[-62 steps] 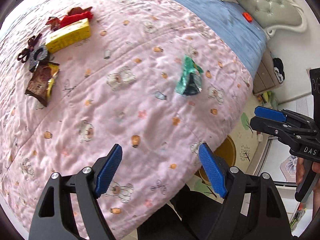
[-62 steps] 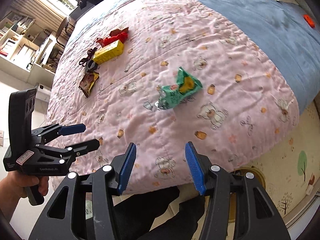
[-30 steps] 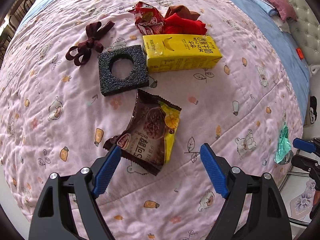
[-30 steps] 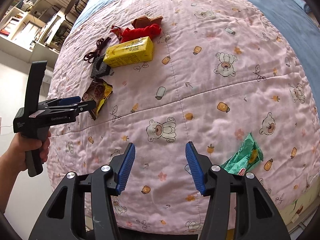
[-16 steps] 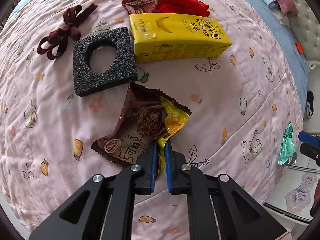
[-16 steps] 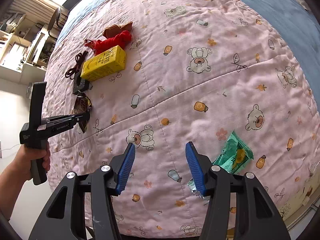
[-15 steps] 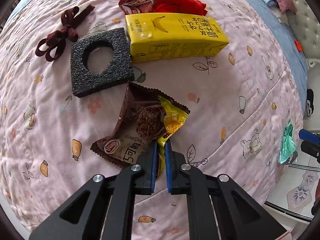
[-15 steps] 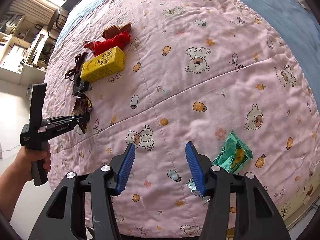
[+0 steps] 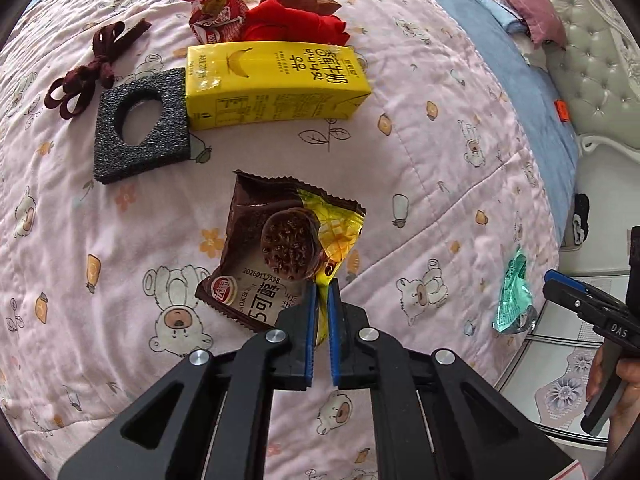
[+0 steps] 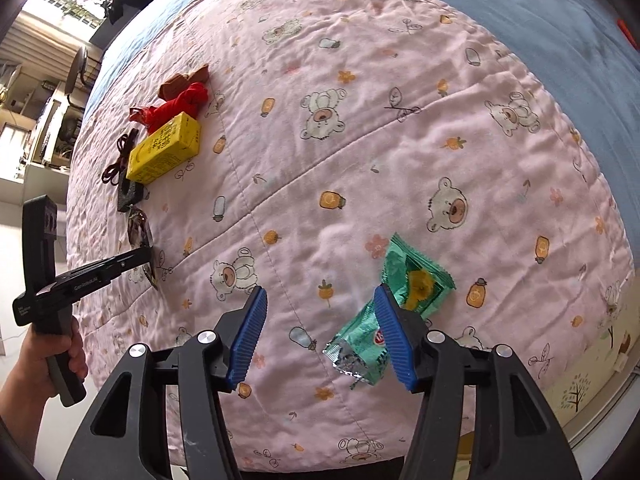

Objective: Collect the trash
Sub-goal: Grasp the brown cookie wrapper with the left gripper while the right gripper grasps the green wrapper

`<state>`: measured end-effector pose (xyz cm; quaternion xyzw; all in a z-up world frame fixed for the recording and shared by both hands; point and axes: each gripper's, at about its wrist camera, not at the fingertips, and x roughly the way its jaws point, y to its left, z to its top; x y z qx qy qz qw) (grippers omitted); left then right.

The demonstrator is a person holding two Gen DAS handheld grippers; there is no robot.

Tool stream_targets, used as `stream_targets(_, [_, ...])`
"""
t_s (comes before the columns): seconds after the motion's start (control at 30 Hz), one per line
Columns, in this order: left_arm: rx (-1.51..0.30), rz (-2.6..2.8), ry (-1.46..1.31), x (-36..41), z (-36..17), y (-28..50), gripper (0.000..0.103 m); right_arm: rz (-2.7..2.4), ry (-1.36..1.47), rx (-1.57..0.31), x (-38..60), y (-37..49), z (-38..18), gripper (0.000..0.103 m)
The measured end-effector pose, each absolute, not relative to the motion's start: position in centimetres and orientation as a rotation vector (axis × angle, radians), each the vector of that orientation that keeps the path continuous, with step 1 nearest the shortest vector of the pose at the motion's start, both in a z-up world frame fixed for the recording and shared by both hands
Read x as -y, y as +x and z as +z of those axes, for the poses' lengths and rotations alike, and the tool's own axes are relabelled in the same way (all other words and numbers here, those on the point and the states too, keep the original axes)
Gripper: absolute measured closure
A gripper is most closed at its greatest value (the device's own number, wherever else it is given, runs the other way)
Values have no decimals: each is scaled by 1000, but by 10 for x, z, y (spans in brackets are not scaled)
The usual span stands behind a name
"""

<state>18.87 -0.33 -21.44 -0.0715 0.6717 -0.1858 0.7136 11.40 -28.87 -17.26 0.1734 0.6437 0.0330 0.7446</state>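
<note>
The left gripper point(image 9: 320, 300) is pinching the near edge of the brown snack wrapper point(image 9: 276, 248), with its two blue fingers pressed almost together on the yellow part of the foil. The wrapper is looking a little raised from the pink quilt point(image 9: 420, 168), but I cannot tell if it is fully off the cloth.

Taking the yellow milk carton point(image 9: 276, 84) as the landmark: the brown wrapper is hanging nearer to the camera than the carton, well apart from it. A black foam square point(image 9: 140, 120) with a round hole is touching the left end of the carton. A dark red ribbon point(image 9: 92, 68) is lying further to the left of it. Behind the carton, a red snack packet point(image 9: 216, 8) and a red cloth point(image 9: 296, 28) are lying close together.

The right gripper point(image 10: 320, 332) is hovering with its fingers spread wide, holding nothing. The green wrapper point(image 10: 400, 304) is lying on the quilt near the bed edge, far to the right of the carton and just beside the right finger, partly hidden by it.

As I judge it, the task is only at the beginning. One piece is being gripped, no bin is showing in either view, and the green wrapper, the carton, the red packet and perhaps the foam are remaining to be collected.
</note>
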Motion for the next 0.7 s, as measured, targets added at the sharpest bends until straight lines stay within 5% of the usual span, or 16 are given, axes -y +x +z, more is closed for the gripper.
stream_targets(0.63, [-1456, -547, -219, 50, -184, 169, 98, -95, 499, -1488, 318, 92, -213, 40])
stream_targets(0.7, [-1455, -552, -218, 52, -182, 167, 98, -102, 493, -1511, 317, 93, -220, 62])
